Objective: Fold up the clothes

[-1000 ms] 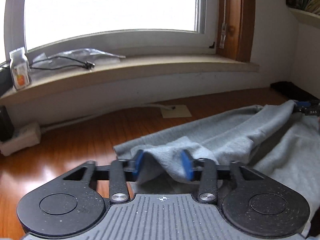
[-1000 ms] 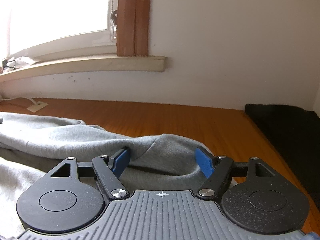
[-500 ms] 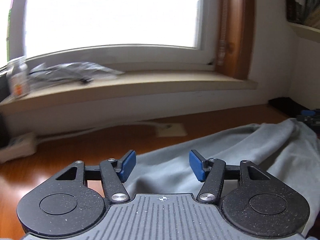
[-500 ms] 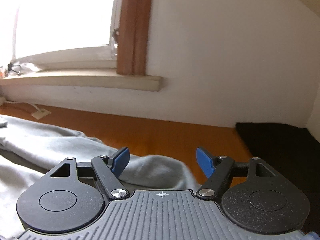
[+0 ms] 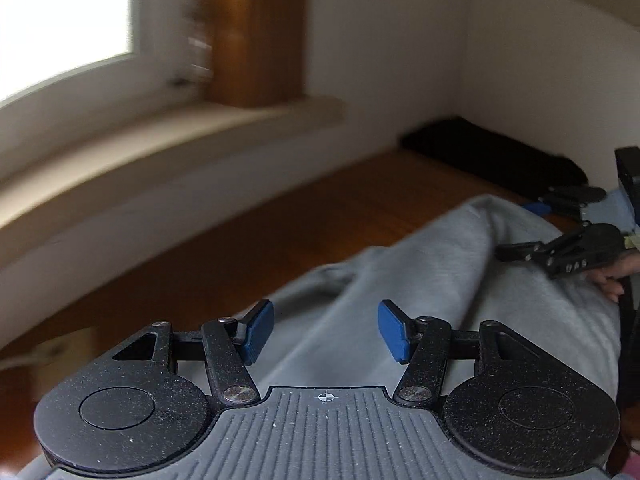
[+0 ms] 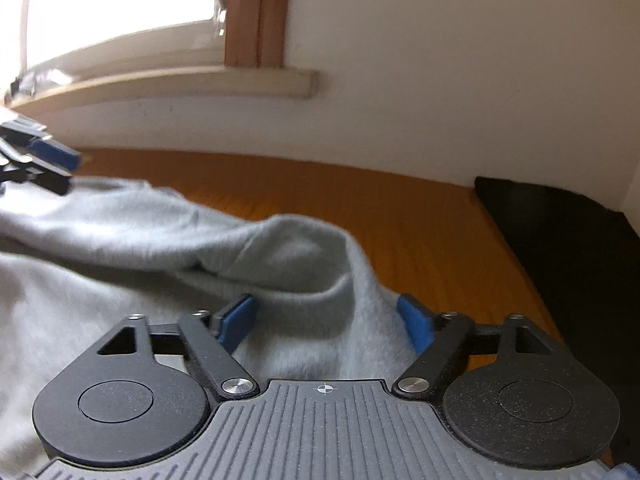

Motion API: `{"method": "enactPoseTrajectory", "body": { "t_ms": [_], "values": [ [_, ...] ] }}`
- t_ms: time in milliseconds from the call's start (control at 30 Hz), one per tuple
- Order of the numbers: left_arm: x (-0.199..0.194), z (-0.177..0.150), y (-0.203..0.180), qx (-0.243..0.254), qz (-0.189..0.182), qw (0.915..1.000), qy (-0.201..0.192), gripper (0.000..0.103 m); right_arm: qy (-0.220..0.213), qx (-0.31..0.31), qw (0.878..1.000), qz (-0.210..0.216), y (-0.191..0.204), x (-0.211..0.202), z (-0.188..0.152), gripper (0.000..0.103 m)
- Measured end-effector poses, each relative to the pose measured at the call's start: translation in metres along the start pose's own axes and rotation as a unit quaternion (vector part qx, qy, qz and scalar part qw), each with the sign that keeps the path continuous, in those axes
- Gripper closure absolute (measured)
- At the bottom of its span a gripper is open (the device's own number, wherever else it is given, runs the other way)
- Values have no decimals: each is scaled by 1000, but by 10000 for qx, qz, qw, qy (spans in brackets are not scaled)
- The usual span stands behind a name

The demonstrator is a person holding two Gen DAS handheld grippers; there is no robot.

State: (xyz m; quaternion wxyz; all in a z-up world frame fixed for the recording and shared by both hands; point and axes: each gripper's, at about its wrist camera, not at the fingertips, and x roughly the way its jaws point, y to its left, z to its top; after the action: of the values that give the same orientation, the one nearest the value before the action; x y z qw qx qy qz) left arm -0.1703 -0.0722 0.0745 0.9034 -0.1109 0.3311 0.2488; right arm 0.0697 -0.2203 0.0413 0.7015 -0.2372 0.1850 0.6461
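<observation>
A grey garment (image 5: 420,280) lies rumpled on the wooden table (image 5: 320,216). My left gripper (image 5: 326,332) hovers over its near part, open, with cloth below the blue pads but none pinched. In the right wrist view the same garment (image 6: 120,248) bunches into a raised fold (image 6: 304,248). That fold runs between the fingers of my right gripper (image 6: 327,322), whose jaws are opening; the pads stand wide and do not press it. Each gripper shows in the other's view: the right gripper (image 5: 520,228) at the right edge, the left gripper (image 6: 60,168) at the far left.
A black mat (image 6: 560,232) covers the table's right corner against the white wall. The window sill (image 6: 180,80) runs along the back, with a wooden window frame (image 5: 256,32) above. A person's hand (image 5: 608,280) shows behind the right gripper.
My left gripper has let go of the grey fold it pinched and has swung right toward the corner. The right gripper's jaws have spread wider, and the fold in front of it bunches higher.
</observation>
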Motion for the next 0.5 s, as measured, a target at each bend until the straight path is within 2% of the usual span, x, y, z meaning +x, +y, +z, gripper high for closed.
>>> {"method": "enactPoseTrajectory", "body": {
  "t_ms": [100,167,200,233,300,433,500],
  "values": [
    [29,7,-16,264,-66,9993,248,44,-14,-98,9999,-22,4,1,-1,25],
    [35,8,-22,392,-29,9989,241,46,-42,-137,9999,-73,7,1,-2,25],
    [36,8,-25,445,-15,9988,217,54,-72,-159,9998,-102,8,0,-3,25],
    [37,9,-27,499,-1,9986,193,72,-113,-188,9997,-137,9,-1,-4,26],
    [32,9,-33,590,-41,9982,128,91,-246,-220,9993,-186,11,-5,-6,26],
    [-7,17,-42,681,116,9963,-508,100,-499,-39,9986,-159,3,-12,-7,26],
    [-28,19,-47,687,103,9947,-762,100,-602,181,9980,-44,-5,-15,-8,26]
  ]
}}
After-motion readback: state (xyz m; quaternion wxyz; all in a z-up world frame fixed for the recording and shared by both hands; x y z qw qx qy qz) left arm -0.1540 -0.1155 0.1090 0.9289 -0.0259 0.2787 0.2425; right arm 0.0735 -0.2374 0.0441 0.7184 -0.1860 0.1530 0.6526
